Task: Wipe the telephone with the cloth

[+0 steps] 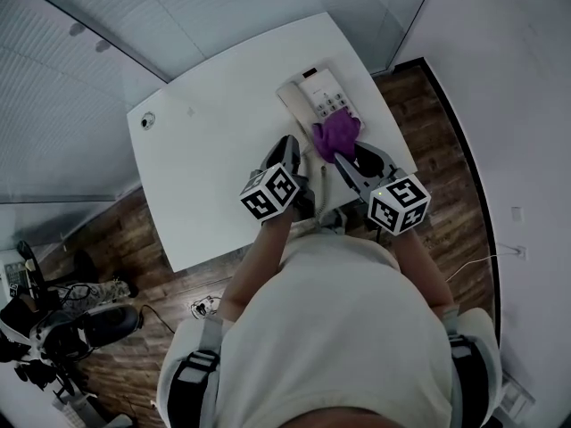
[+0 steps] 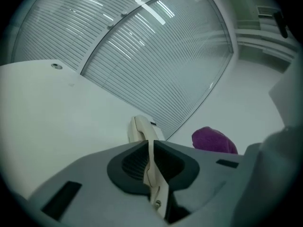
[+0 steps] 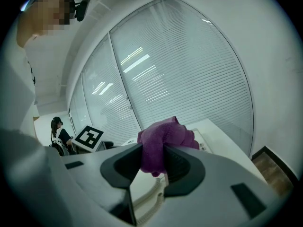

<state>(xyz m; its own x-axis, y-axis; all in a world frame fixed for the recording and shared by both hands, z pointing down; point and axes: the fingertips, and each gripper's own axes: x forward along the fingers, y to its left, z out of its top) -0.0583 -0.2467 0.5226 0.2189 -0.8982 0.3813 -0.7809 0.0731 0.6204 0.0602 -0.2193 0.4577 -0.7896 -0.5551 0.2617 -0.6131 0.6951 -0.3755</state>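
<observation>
Purple cloth is bunched and clamped tight between the right gripper's jaws, over the near end of the telephone; whether it already touches I cannot tell. The telephone lies on the white table, at about one o'clock from the person. The left gripper has its jaws pinched together on the cream handset, apparently holding it off the base. The step in hand looks like baring the base for wiping. Next the cloth must press down and sweep toward twelve o'clock across the keys while the handset stays clear. The coiled cord, at six o'clock under the cloth, could snag that stroke; a round grommet at ten o'clock lies well apart
</observation>
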